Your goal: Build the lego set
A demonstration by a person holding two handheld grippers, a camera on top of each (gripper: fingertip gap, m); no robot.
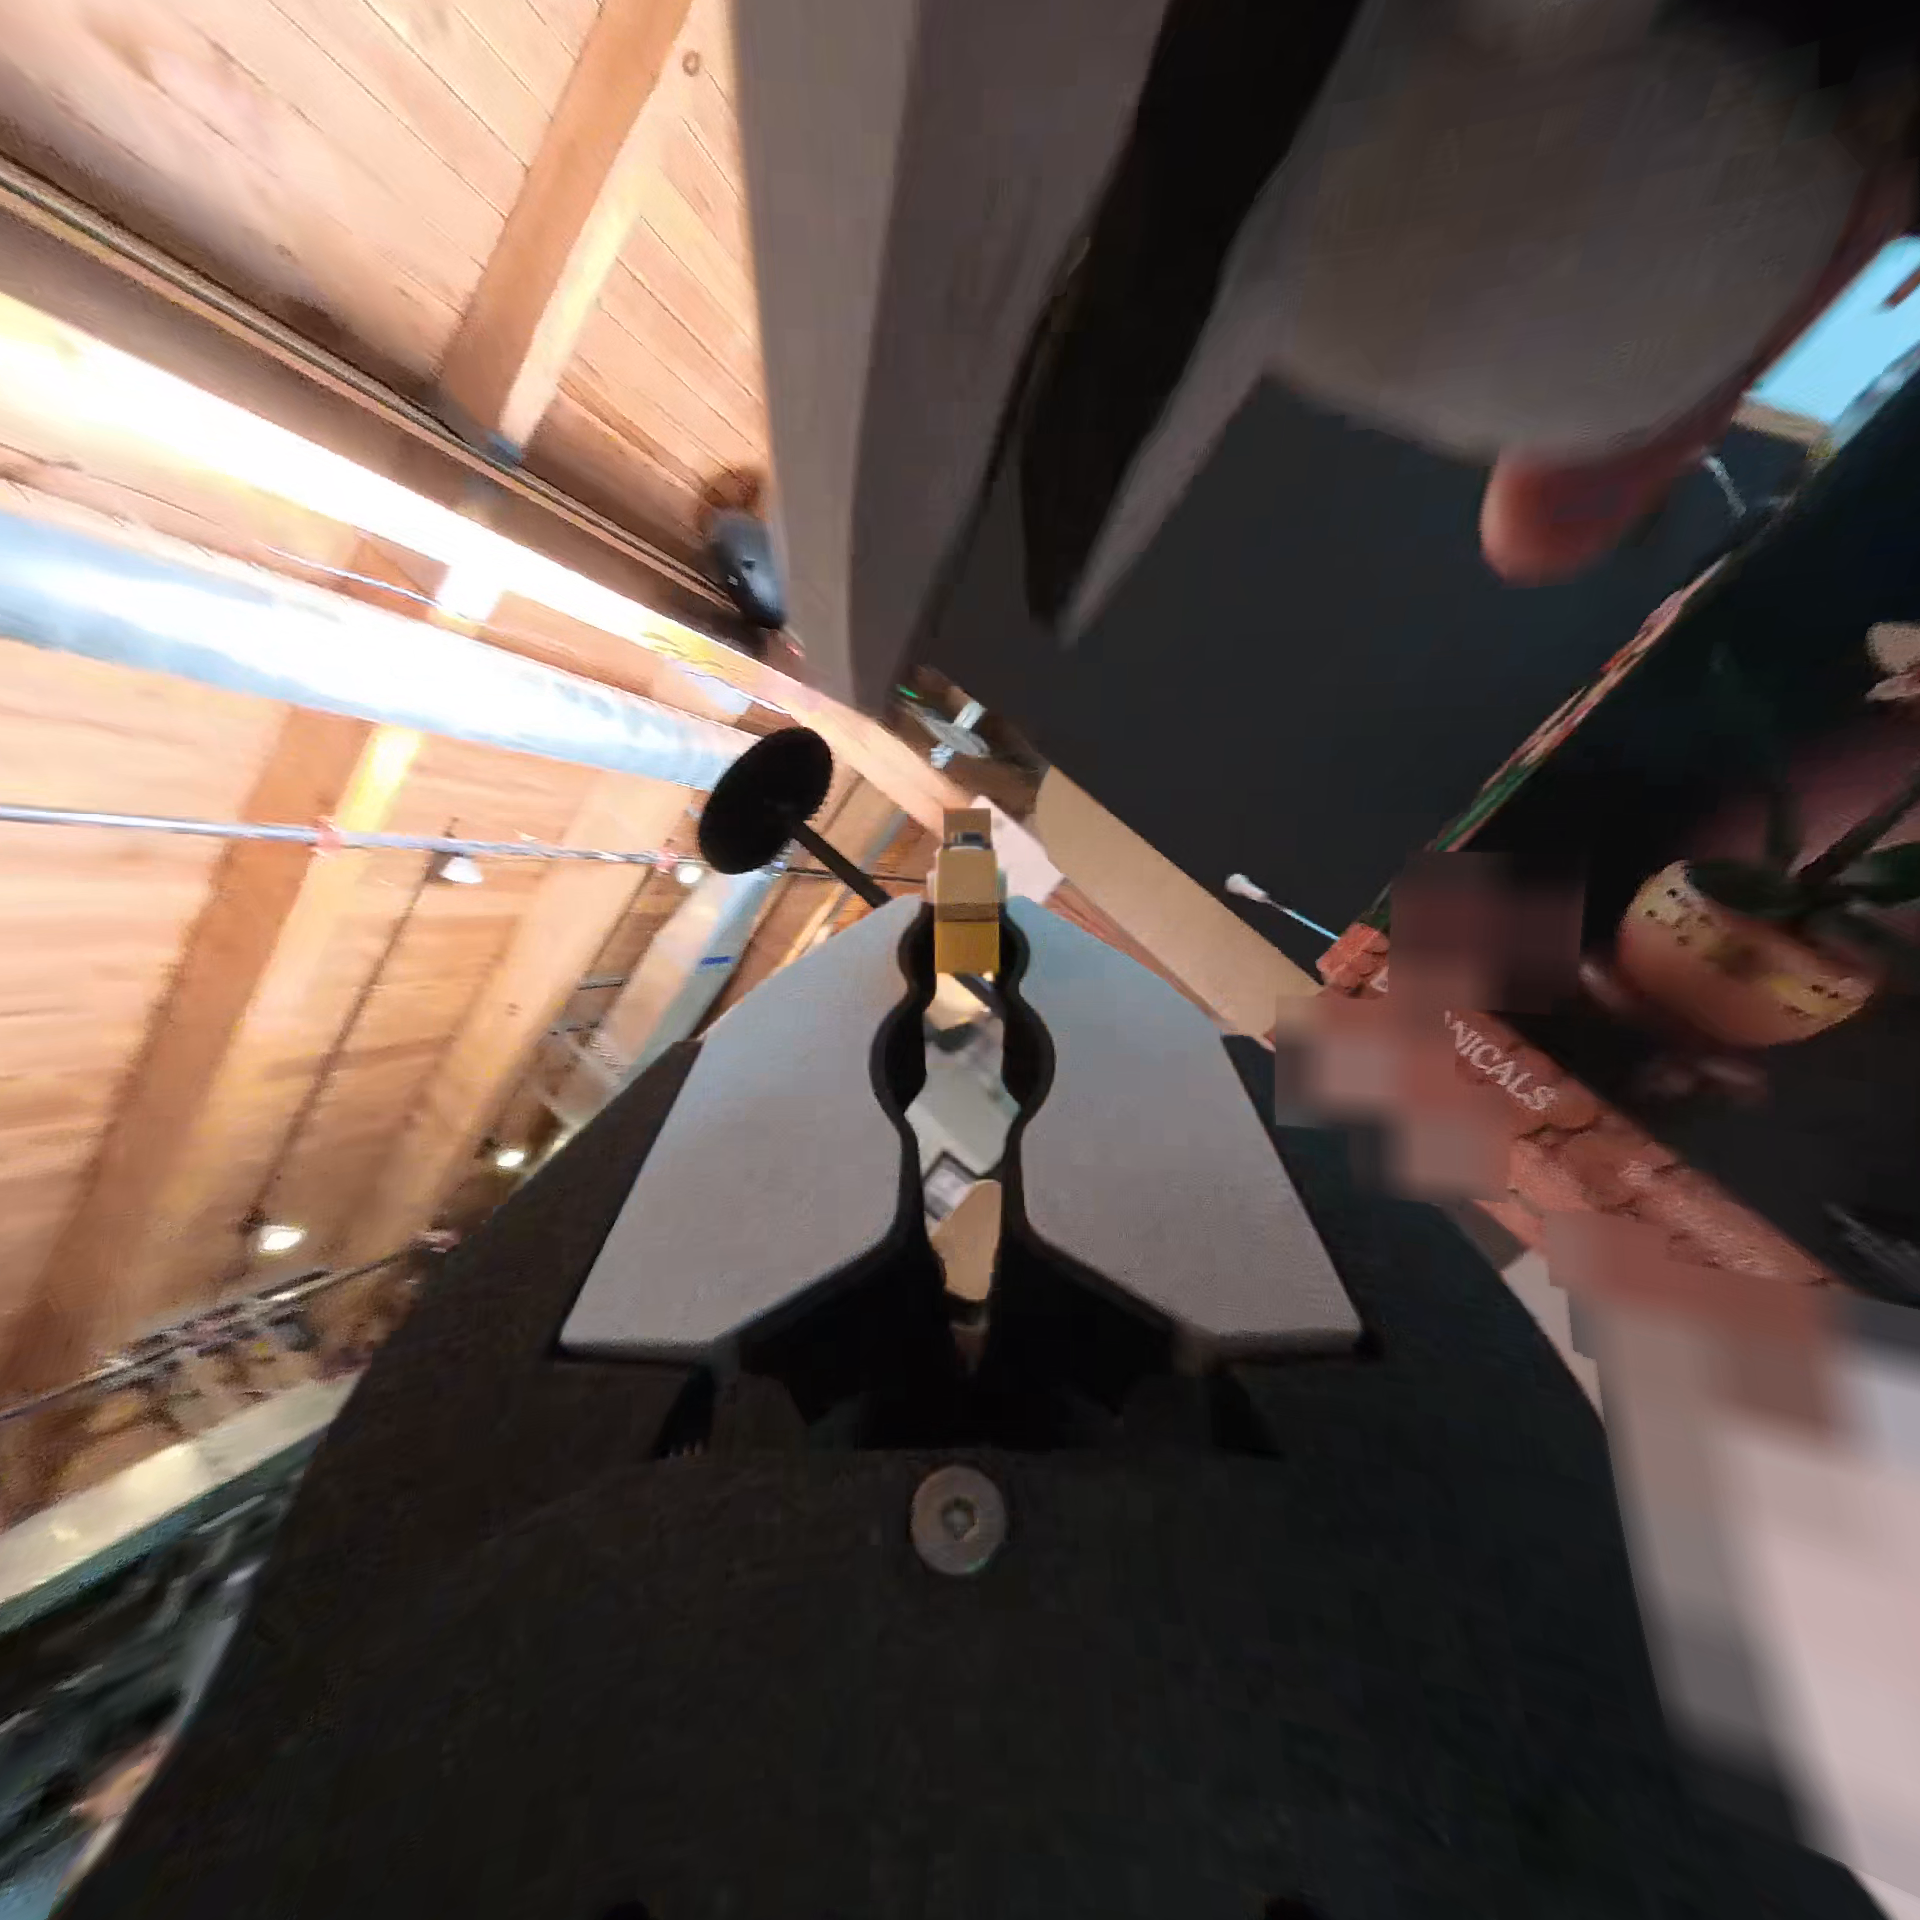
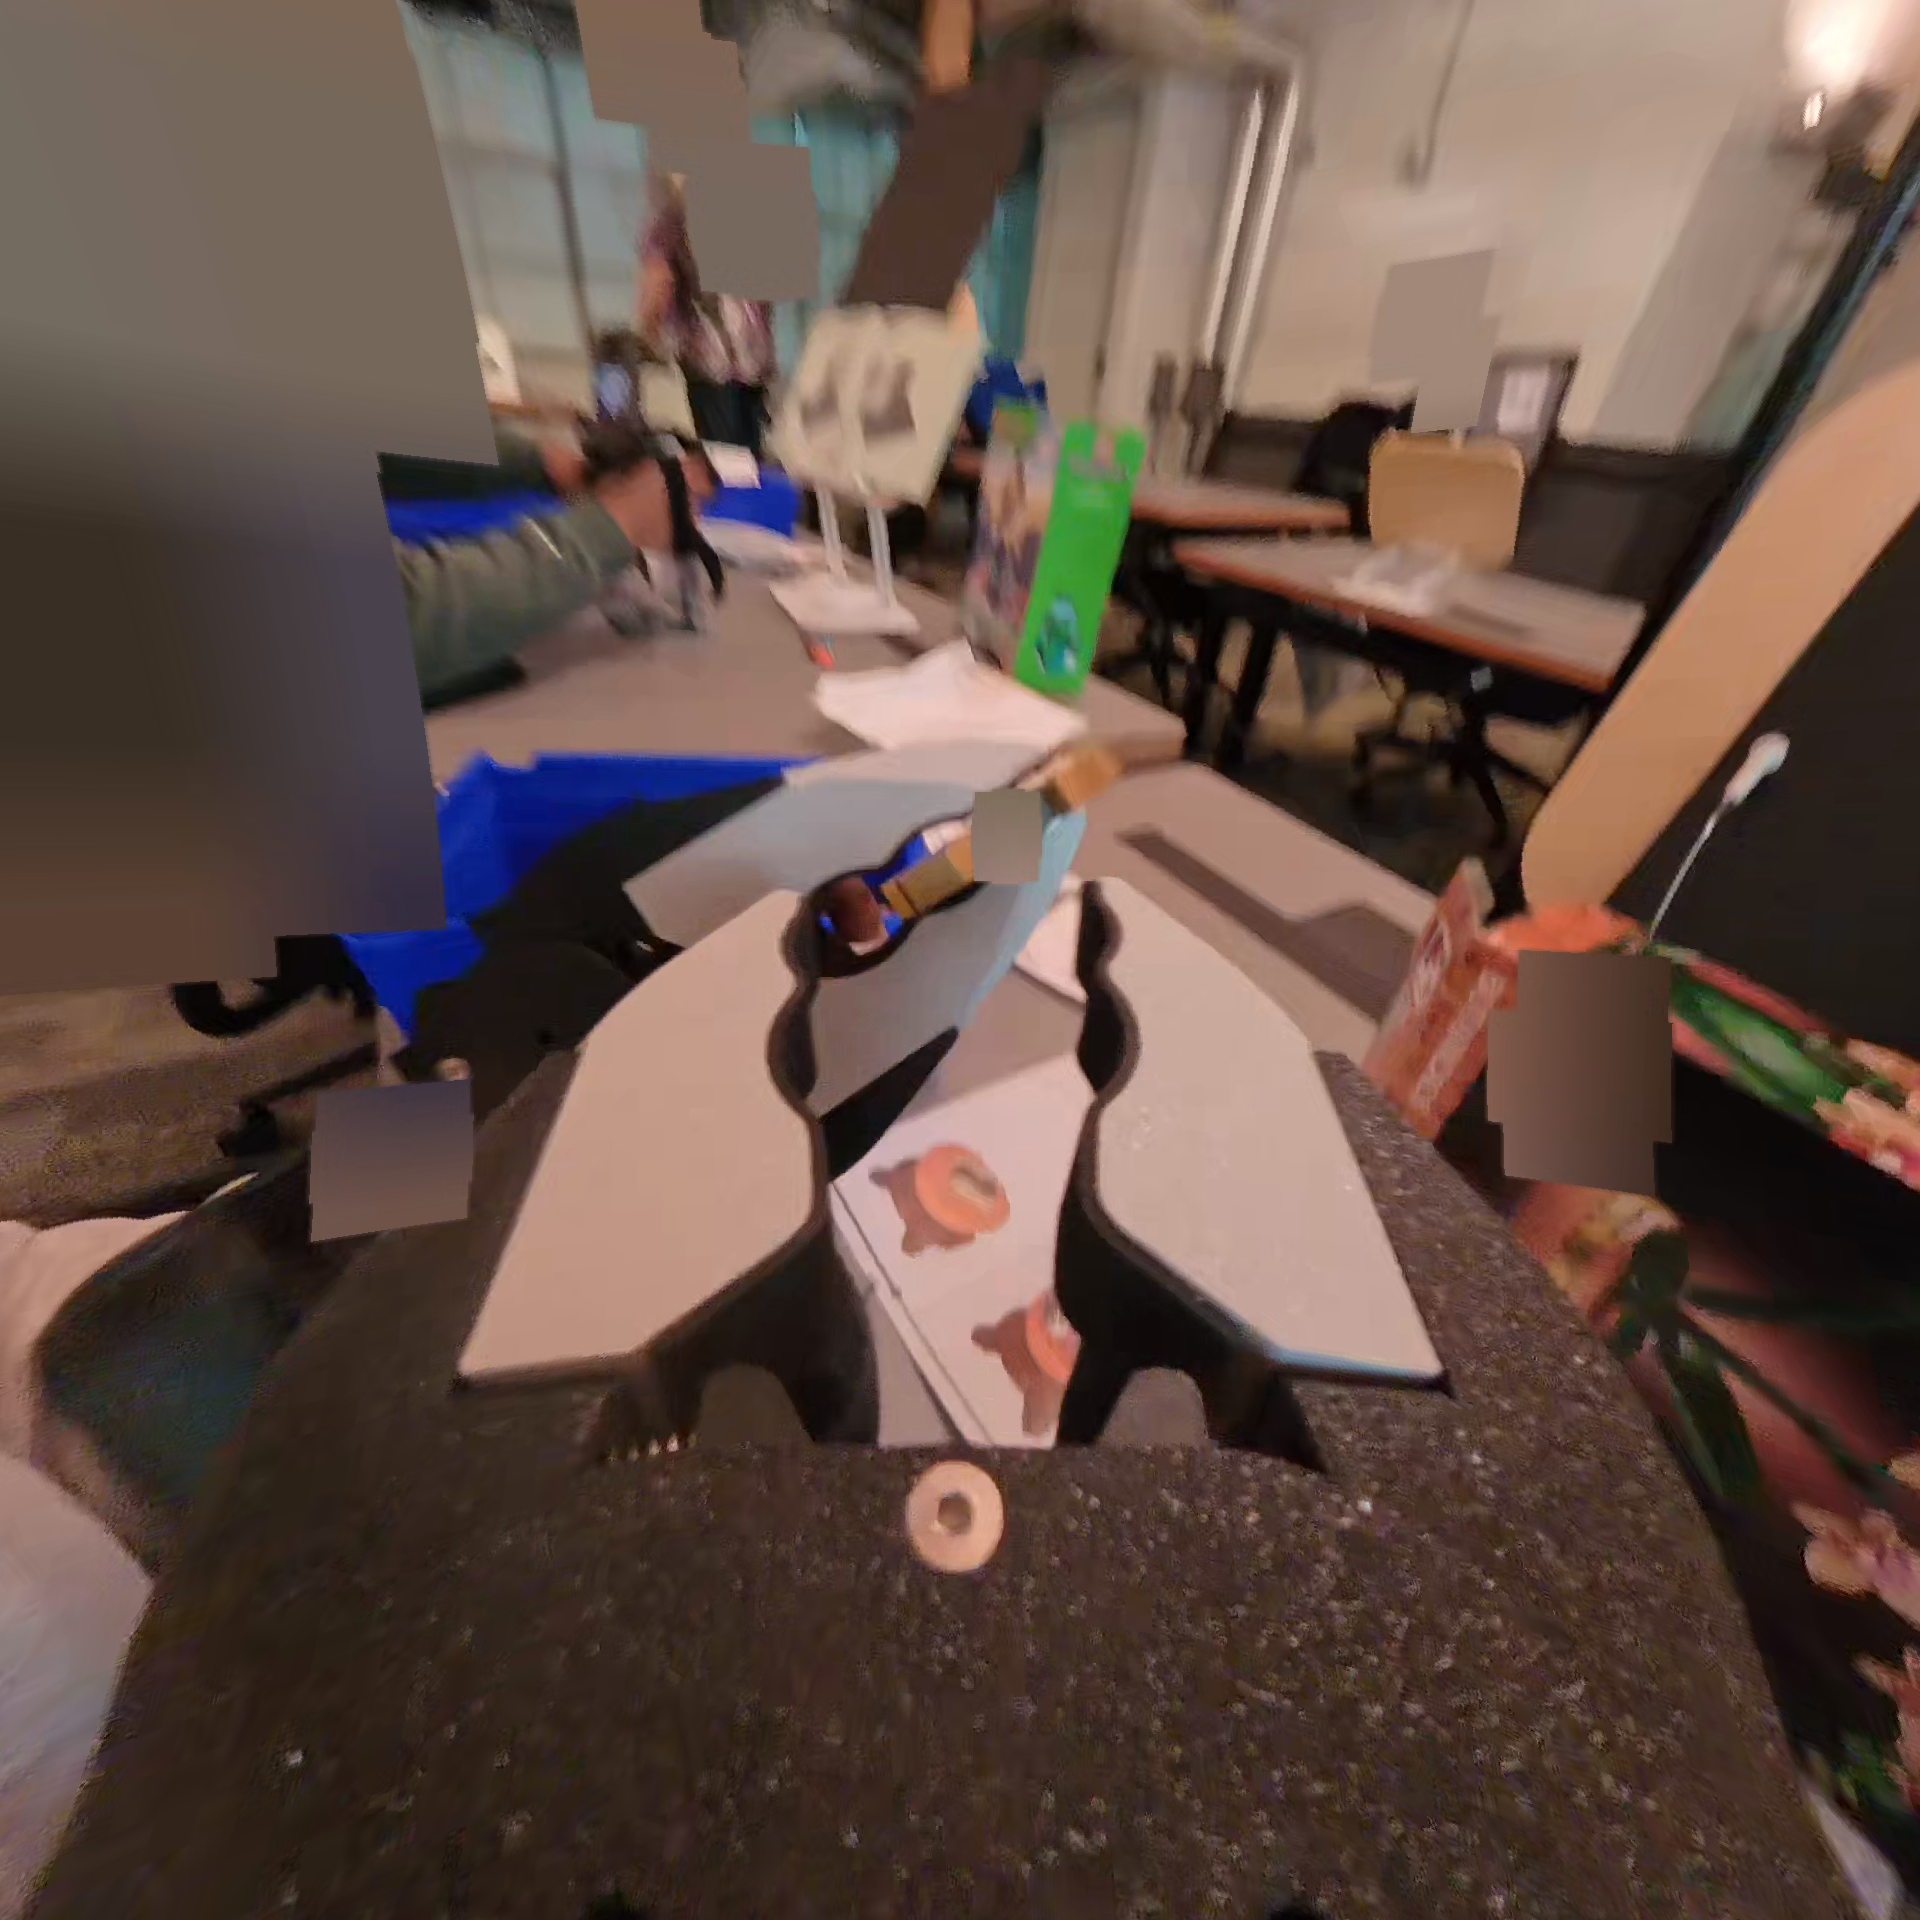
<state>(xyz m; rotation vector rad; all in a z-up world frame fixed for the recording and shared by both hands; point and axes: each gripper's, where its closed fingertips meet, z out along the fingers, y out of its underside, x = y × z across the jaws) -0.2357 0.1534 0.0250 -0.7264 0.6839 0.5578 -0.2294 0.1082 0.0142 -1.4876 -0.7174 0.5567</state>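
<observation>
Left gripper (image 1: 966, 920) pinches yellow-tan lego piece (image 1: 966, 914) at fingertips, piece jutting beyond them. Right gripper (image 2: 940, 925) spread, empty, just below that piece (image 2: 935, 883).

A small tan-and-yellow lego assembly (image 1: 967, 914) stands upright, pinched at the fingertips.

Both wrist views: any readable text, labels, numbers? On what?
Not quoting writing; carriers only.
Lego box: white lettering on reddish edge, partly mosaicked.
Its orange end, right wrist view: lettering blurred.
Green carton: print blurred.
Instruction page: pictures only, no text.
</observation>
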